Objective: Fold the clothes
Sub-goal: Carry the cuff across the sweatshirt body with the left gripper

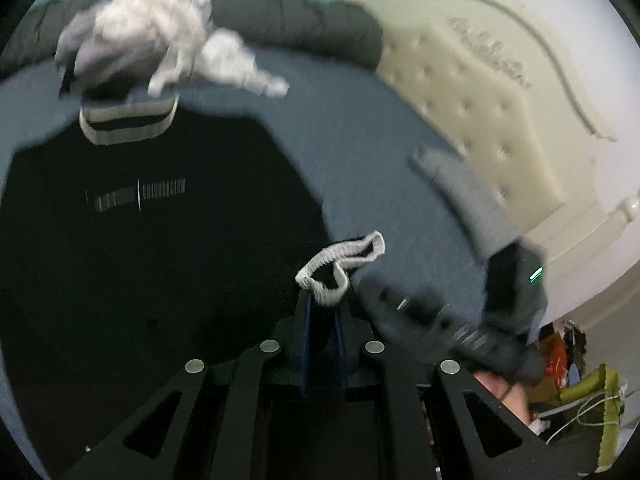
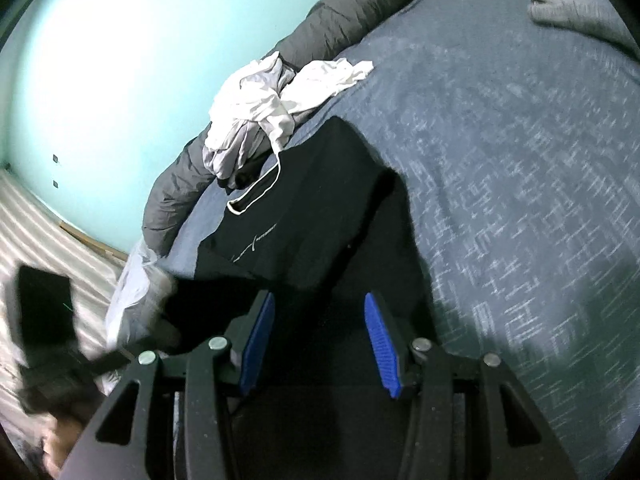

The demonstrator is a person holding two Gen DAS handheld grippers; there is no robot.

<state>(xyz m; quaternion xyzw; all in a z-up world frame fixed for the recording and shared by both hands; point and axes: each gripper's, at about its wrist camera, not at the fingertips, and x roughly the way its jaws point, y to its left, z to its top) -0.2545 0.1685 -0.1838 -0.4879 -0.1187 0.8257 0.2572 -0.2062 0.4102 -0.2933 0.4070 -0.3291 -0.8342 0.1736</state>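
From the left wrist view, the left gripper point(image 1: 322, 300) is being held with its black fingers point(image 1: 301, 320) drawn narrow, and the white-trimmed ribbed cuff point(image 1: 340, 264) of the black sweatshirt with white-striped collar point(image 1: 160, 240) is being pinched between the blue pads. The sweatshirt is being kept spread on the blue-grey patterned bedspread point(image 1: 360, 152), collar pointing away from the camera. Beyond the collar, a crumpled heap of white and pale grey garments point(image 1: 160, 40) is lying against a dark grey quilted bolster point(image 1: 296, 28). A cream tufted headboard point(image 1: 500, 100) is being shown to the right. The other gripper is being seen blurred at lower right.

From the right wrist view, the right gripper point(image 2: 320, 332) is being held with its blue ribbed pads point(image 2: 380, 344) standing moderately apart; black fabric point(image 2: 320, 208) is lying beneath and between them, but no pinch is being made, and whether the tips are touching the cloth cannot be told. The white heap point(image 2: 260, 108) is resting just past the collar. The left gripper point(image 2: 44, 304) is being shown blurred at the left edge.
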